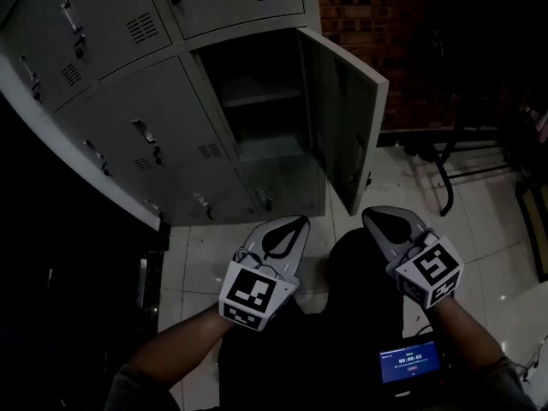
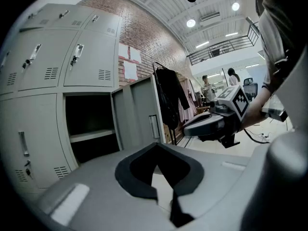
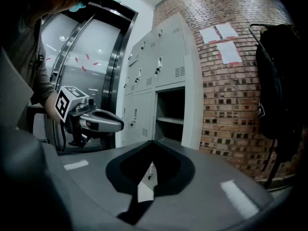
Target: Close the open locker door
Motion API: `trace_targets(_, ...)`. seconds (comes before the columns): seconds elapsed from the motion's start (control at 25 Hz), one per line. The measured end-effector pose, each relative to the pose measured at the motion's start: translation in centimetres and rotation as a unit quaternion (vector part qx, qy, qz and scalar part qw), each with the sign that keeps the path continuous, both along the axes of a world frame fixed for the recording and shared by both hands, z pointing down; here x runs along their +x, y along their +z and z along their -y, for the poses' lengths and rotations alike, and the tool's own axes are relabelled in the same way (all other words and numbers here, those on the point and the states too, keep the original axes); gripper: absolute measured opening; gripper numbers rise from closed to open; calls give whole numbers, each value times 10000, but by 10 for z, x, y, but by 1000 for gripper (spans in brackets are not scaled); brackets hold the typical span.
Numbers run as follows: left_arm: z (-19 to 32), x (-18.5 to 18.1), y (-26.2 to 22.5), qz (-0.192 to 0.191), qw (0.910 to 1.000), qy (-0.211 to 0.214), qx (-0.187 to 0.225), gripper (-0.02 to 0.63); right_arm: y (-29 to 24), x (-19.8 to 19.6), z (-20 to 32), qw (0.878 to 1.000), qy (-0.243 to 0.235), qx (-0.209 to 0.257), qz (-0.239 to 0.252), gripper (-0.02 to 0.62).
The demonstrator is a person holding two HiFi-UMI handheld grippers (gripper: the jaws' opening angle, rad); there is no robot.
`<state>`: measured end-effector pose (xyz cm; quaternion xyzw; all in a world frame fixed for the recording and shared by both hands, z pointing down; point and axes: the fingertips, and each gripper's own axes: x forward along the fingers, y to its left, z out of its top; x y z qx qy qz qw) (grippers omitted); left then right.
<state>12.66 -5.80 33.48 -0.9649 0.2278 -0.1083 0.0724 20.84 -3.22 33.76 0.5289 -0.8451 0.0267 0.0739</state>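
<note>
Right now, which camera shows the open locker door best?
The head view: the whole door shows, swung wide open. The left gripper view shows its outer face, lower part hidden; the right gripper view only a narrow strip.

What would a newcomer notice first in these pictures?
The one open door in the grey locker bank stands out most. It is swung out to the right, with a shelf showing in the dark compartment. In front of it, near the bottom of the head view, the left hand-held gripper and the right hand-held gripper point toward the lockers, both shut with nothing in them.
</note>
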Motion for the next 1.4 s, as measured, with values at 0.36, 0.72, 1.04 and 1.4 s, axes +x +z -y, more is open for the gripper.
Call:
trace_targets(0.36, 19, 37, -13, -423, 9990, 101, -109, 5, -9, 32, 22, 9985, 276, 208, -428, 0)
trace_targets(0.72, 56, 71, -29, -727, 9973, -68, -65, 5, -14, 55, 72, 9980, -101, 247, -568, 215)
trace_targets(1.04, 70, 68, -23, -823, 9962, -228, -181, 5, -5, 42, 99, 9968, -479, 41, -641, 238)
trace_targets(1.4, 85, 47, -22, -945, 9944, -450, -118, 5, -8, 21, 109, 9960, -399, 0, -797, 195)
